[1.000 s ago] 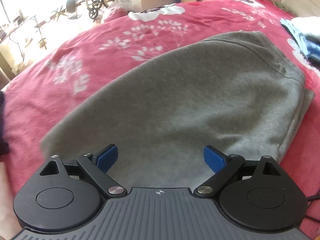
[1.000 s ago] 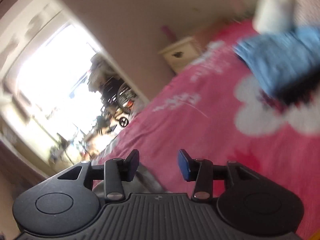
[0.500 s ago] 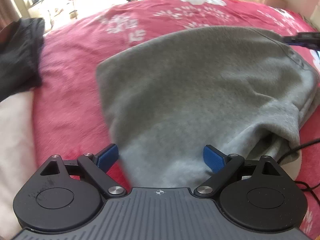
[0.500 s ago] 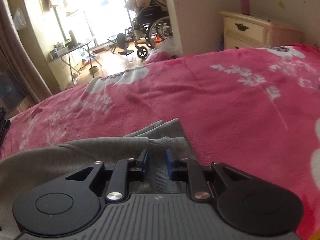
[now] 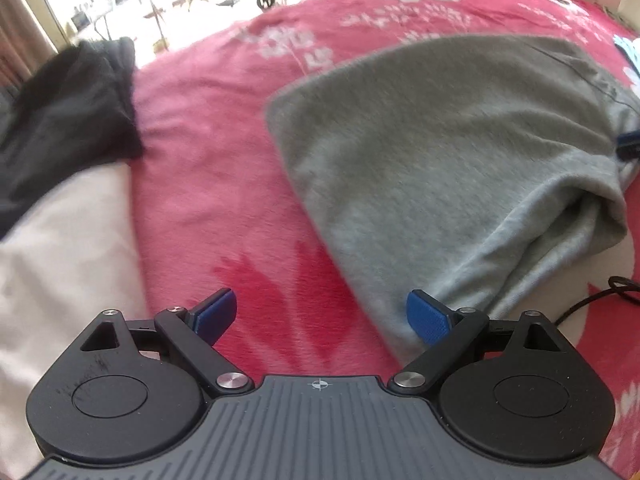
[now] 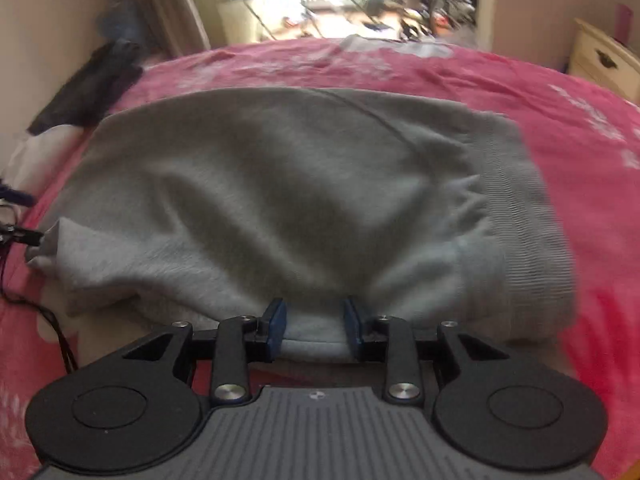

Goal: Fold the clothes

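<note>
A grey sweatshirt lies folded on the red flowered bedcover. My left gripper is open just above the cover, its right pad at the sweatshirt's near corner and nothing between the pads. In the right wrist view the sweatshirt spreads ahead, ribbed hem on the right. My right gripper is narrowed on a thick fold of its near edge, and the cloth fills the gap between the pads. A tip of the right gripper shows at the sweatshirt's right side.
A black garment and a cream cloth lie at the bed's left. A black cable trails on the cover near the sweatshirt. A cream dresser stands beyond the bed, and a blue cloth lies at far right.
My right gripper swung down from facing the room, closed on the sweatshirt's edge and now looks across it. The left gripper, still open, slid left off the sweatshirt toward its corner.
</note>
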Available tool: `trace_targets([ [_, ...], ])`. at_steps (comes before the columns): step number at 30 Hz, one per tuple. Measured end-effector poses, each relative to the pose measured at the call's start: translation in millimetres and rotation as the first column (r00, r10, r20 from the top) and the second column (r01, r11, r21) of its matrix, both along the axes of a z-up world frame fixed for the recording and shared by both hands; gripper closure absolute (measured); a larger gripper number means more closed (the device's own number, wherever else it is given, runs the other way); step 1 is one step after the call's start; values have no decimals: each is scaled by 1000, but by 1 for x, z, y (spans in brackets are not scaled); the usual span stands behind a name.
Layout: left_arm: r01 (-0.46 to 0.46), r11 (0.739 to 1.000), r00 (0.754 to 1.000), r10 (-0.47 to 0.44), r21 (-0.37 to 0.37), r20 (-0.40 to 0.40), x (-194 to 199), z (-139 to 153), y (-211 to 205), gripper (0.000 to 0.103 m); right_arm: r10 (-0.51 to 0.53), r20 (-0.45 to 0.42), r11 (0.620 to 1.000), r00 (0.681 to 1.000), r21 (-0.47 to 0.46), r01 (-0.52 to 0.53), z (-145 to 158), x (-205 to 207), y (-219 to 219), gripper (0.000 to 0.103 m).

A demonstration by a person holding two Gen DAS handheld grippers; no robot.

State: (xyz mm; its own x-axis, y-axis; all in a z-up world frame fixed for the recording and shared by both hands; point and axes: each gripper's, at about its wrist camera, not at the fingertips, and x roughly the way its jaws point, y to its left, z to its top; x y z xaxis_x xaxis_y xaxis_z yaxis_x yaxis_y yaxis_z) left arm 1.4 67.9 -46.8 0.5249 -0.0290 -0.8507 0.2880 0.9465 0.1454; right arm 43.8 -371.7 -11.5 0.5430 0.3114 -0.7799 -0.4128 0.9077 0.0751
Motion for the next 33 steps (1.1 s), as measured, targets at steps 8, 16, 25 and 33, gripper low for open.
trace_targets([
  [8, 180, 981, 979, -171, -77, 110, -11, 15, -31, 11, 262, -8, 962, 965, 79, -261, 23, -22, 56, 65],
  [16, 290, 956, 954, -284, -55, 95, -8, -4, -58, 42, 423, -19, 904, 906, 73, -421, 3, -34, 103, 64],
  [25, 292, 949, 955, -282, -121, 93, -5, -3, -57, 44, 309, -15, 936, 951, 181, -301, -1, -25, 99, 94],
  [33, 261, 937, 965, -259, -234, 42, 13, -9, -60, 44, 210, -42, 948, 977, 251, -193, -4, -11, 92, 98],
])
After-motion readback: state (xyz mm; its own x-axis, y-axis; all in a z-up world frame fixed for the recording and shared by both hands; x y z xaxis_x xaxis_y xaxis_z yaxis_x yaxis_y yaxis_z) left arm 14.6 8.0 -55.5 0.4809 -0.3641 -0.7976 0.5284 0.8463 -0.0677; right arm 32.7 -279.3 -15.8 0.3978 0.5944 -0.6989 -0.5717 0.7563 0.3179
